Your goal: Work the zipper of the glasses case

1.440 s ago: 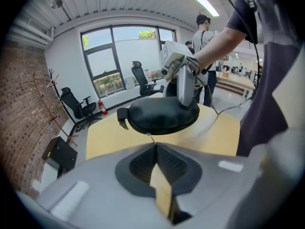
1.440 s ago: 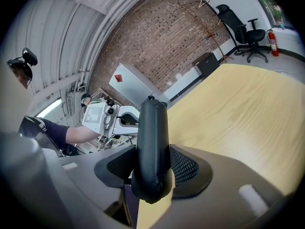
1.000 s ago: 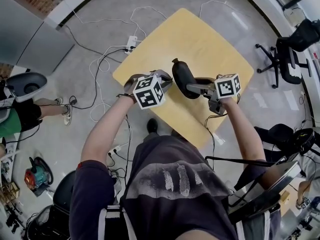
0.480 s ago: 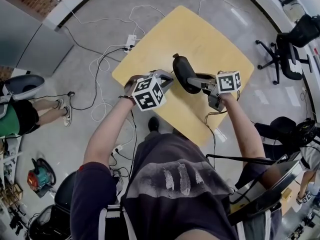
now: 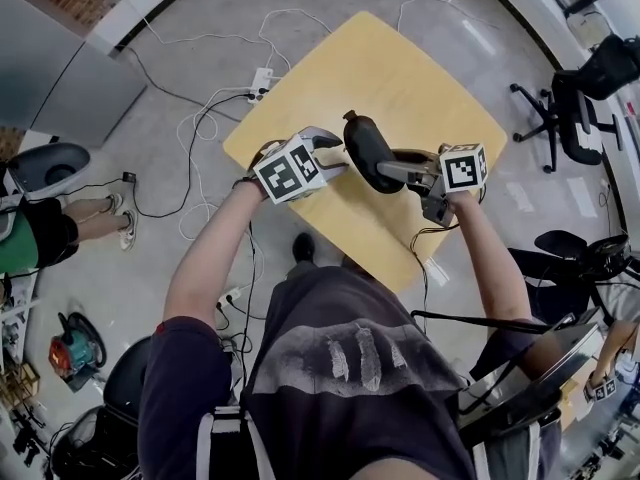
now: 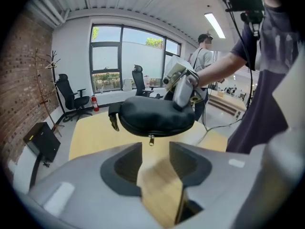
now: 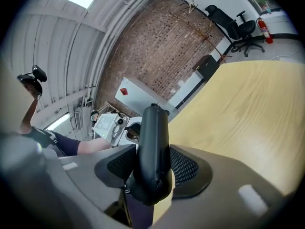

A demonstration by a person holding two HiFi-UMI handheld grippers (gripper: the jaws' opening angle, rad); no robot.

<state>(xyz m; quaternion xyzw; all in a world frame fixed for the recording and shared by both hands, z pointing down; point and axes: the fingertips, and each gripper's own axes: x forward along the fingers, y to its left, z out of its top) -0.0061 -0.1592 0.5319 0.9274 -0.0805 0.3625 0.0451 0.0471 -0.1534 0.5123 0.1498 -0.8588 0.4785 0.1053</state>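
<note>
The black glasses case [image 5: 368, 153] is held in the air over the wooden table [image 5: 420, 78], standing on its long edge. My right gripper [image 5: 408, 173] is shut on its right end; in the right gripper view the case [image 7: 153, 142] fills the gap between both pads. My left gripper [image 5: 335, 154] is at the case's left side, its jaws opening. In the left gripper view the case [image 6: 155, 116] lies crosswise just ahead, and its small metal zipper pull [image 6: 151, 140] hangs free in front of the parted fingers [image 6: 126, 163], untouched. A strap tab [image 6: 113, 118] dangles at the case's left end.
The table's near edge [image 5: 330, 238] is close to the person's body. Cables and a power strip [image 5: 263, 85] lie on the floor to the left. Office chairs [image 5: 575, 98] stand at the right. A seated person [image 5: 30, 233] is at far left, and another person [image 6: 202, 56] stands behind the table.
The left gripper has turned and shifted slightly up and to the left, away from the case. The case and right gripper stay almost where they were.
</note>
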